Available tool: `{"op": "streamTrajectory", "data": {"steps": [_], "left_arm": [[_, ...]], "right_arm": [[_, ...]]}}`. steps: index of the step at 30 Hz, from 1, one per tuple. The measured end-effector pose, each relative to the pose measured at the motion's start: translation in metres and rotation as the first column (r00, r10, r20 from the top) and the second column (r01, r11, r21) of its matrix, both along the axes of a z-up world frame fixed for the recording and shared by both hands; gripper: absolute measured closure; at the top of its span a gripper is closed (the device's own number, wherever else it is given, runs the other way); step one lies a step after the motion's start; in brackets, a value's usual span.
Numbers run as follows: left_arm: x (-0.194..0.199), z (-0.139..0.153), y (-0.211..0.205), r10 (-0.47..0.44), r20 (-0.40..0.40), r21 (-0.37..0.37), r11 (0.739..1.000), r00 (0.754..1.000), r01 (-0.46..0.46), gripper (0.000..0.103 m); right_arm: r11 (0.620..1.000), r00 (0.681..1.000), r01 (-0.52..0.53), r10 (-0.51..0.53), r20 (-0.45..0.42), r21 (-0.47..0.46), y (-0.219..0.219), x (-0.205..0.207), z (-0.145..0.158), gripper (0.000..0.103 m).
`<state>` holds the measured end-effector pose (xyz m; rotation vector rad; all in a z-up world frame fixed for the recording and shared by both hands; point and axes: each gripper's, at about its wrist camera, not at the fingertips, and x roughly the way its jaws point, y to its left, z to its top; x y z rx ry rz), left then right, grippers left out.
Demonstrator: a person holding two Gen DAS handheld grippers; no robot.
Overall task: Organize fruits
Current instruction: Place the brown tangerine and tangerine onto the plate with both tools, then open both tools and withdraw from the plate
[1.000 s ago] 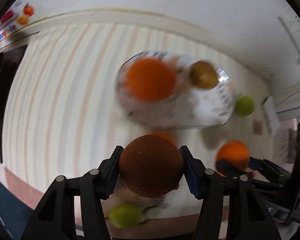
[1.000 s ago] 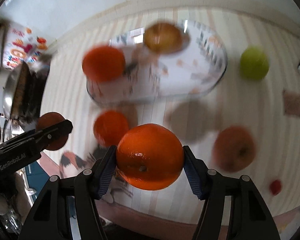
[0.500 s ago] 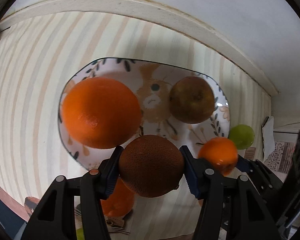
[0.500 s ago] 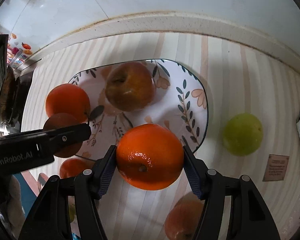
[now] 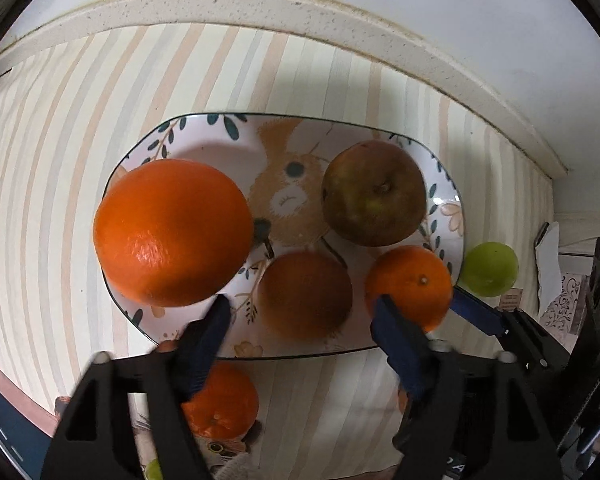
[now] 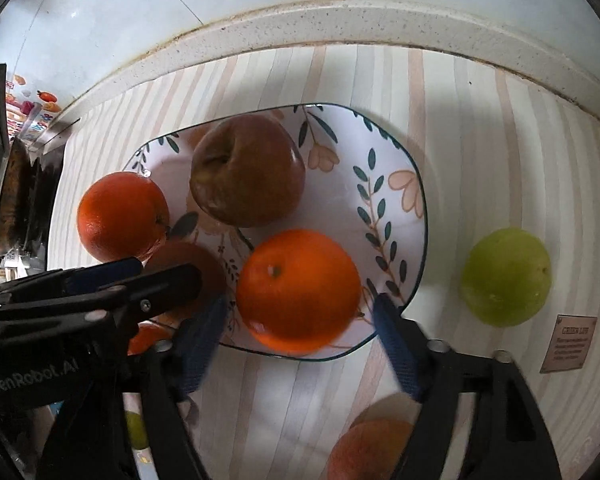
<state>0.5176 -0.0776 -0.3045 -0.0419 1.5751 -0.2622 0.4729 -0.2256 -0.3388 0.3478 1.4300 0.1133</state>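
A flowered plate lies on the striped table and carries a big orange and a dark apple. A brown round fruit rests on the plate's near side between the fingers of my left gripper, whose jaws are opening, pads off it. Beside it a small orange sits on the plate between the spreading fingers of my right gripper, also untouched. In the right wrist view, the left gripper half hides the brown fruit.
A green fruit lies on the table right of the plate. Another orange sits in front of the plate, and a reddish fruit lies near the front edge. A raised stone ledge and wall close off the back.
Both grippers came down over the plate carrying their fruit, then spread their fingers. The brown fruit and the small orange now rest on the plate, released.
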Motion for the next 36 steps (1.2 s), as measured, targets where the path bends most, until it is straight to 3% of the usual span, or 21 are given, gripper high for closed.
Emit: {"op": "streamTrajectory", "data": {"steps": [2,11,22,36], "left_arm": [[-0.001,0.006,0.001,0.0,0.016,0.003,1.0,1.0,0.0,0.018],[-0.019,0.042,0.019,-0.008,0.137,0.066,0.998,0.991,-0.001,0.018],[-0.061,0.089,0.046,-0.037,0.3,0.139,0.99,0.953,-0.006,0.018],[-0.119,0.141,0.069,-0.023,0.386,0.095,0.995,0.922,-0.015,0.018]], "right_arm": [[1.0,1.0,-0.005,0.005,-0.001,-0.006,-0.002,-0.001,0.004,0.014],[0.995,1.0,0.012,-0.011,0.011,-0.103,-0.009,-0.023,0.032,0.009],[0.989,0.994,0.025,-0.009,0.109,-0.143,0.0,-0.06,0.084,0.009],[0.99,0.972,0.011,0.023,0.234,-0.143,0.025,-0.112,0.145,0.009]]}}
